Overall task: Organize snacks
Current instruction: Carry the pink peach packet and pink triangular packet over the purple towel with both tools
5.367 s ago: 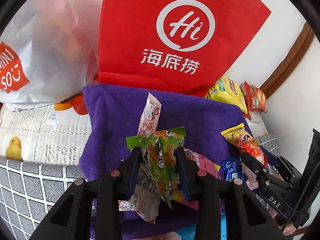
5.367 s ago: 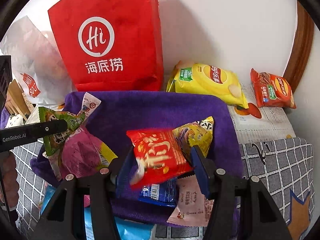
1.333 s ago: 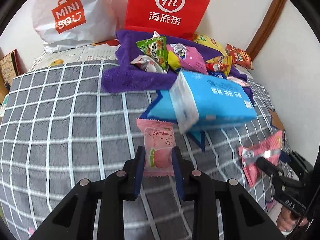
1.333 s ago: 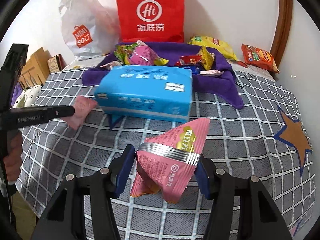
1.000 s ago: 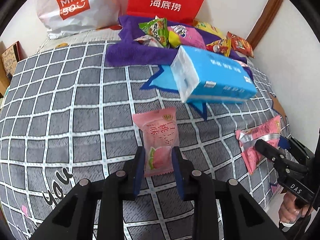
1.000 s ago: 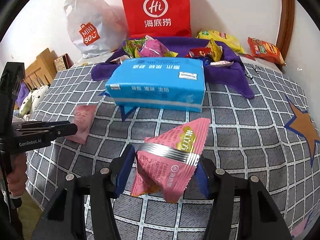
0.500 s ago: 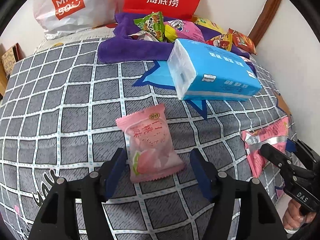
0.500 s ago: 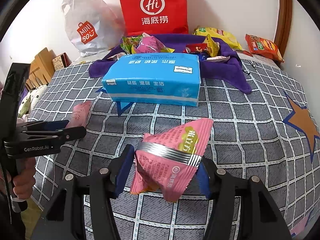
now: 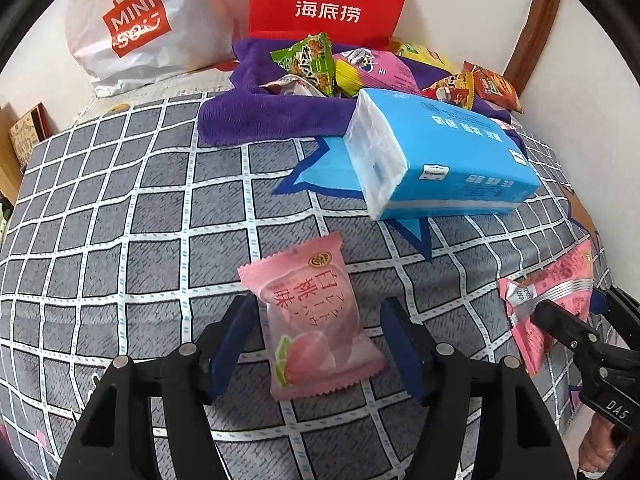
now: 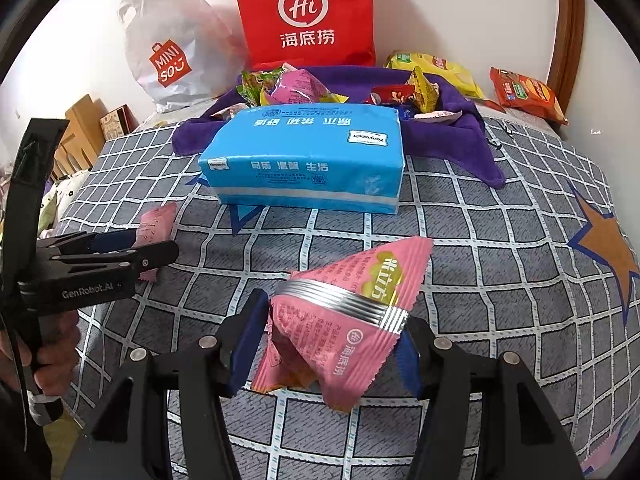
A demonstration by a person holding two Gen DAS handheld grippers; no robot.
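Left hand-held gripper (image 9: pixel 322 346) has released the peach packet (image 9: pixel 316 316) (jaws apart); right hand-held gripper (image 10: pixel 332 346) grips pink pouch (image 10: pixel 348 316).

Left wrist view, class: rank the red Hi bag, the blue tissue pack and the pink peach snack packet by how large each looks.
1. blue tissue pack
2. red Hi bag, cropped at the top, so close to first
3. pink peach snack packet, though nearest the camera
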